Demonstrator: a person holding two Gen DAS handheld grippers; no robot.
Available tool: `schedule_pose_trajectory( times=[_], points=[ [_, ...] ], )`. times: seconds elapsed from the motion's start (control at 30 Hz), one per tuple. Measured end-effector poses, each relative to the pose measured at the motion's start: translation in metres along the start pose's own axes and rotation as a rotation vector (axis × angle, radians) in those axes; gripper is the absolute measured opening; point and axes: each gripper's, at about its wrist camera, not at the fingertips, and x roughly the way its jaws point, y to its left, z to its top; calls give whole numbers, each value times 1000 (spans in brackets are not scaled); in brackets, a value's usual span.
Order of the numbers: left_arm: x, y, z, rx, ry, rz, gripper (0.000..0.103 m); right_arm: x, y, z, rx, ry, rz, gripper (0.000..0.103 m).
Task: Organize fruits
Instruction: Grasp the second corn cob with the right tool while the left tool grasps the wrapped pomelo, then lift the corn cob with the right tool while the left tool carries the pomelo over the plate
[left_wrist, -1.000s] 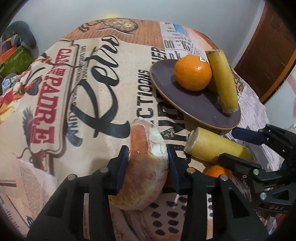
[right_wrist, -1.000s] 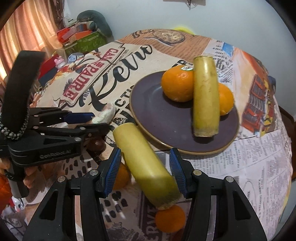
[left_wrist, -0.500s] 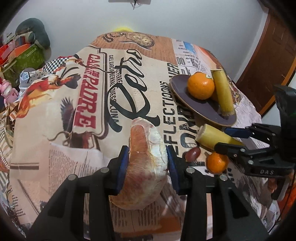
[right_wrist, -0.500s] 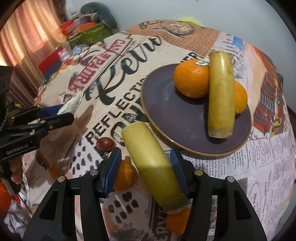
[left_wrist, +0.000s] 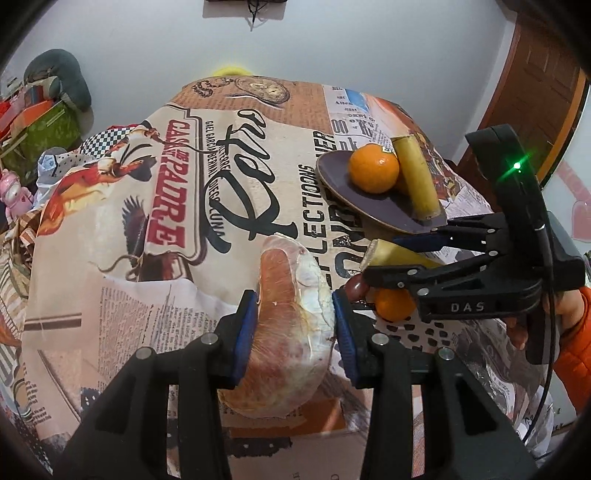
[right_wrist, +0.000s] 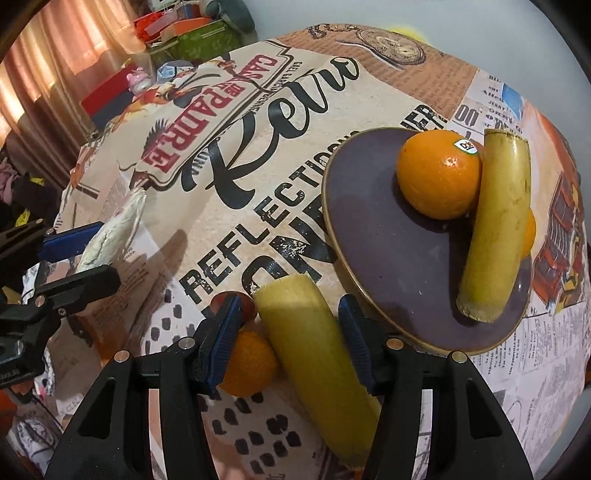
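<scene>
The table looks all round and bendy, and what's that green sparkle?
Left wrist view: the fisheye lens bulges the table, and the green sparkle is glare from a light on the right gripper. Right wrist view: the same bulge, a dark shadow under the orange on the plate.

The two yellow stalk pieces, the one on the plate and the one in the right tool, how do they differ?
The stalk on the plate lies on the purple plate, leaning against an orange; the stalk in the right tool sits between the pads, off the plate. Nothing grips the plate one. Both are yellow, cylindrical and cut flat.
</scene>
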Motion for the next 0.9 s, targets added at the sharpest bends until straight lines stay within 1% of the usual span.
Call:
schedule_pose_trajectory(
  times=[0.03, 0.1, 0.27, 0.47, 0.67, 0.73, 0.8, 0.83, 0.9],
  points=[
    [-1, 1, 0, -6, -1, -2, 40, -1, -2, -1, 5, 1, 2, 48],
    [-3, 2, 0, -12, -4, -5, 40, -6, -2, -3, 2, -1, -16, 41],
    [-7, -2, 1, -12, -15, -11, 40, -18, -8, -19, 5, -11, -42, 35],
    [-13, -12, 2, 7, -28, -15, 40, -25, -20, -29, 15, 5, -49, 35],
    [-14, -20, 6, 4, -32, -22, 40, -19, -14, -26, -21, 17, -75, 36],
    [-15, -23, 8, 8, -36, -21, 40, -22, -14, -27, -20, 6, -79, 36],
    [-19, -26, 10, 10, -43, -23, 39, -27, -14, -31, -10, -27, -102, 35],
    [-21, -28, 12, 12, -48, -26, 35, -31, -13, -34, -9, -49, -117, 35],
    [-23, -30, 16, 15, -49, -33, 21, -44, -14, -40, 13, -100, -124, 34]
  ],
)
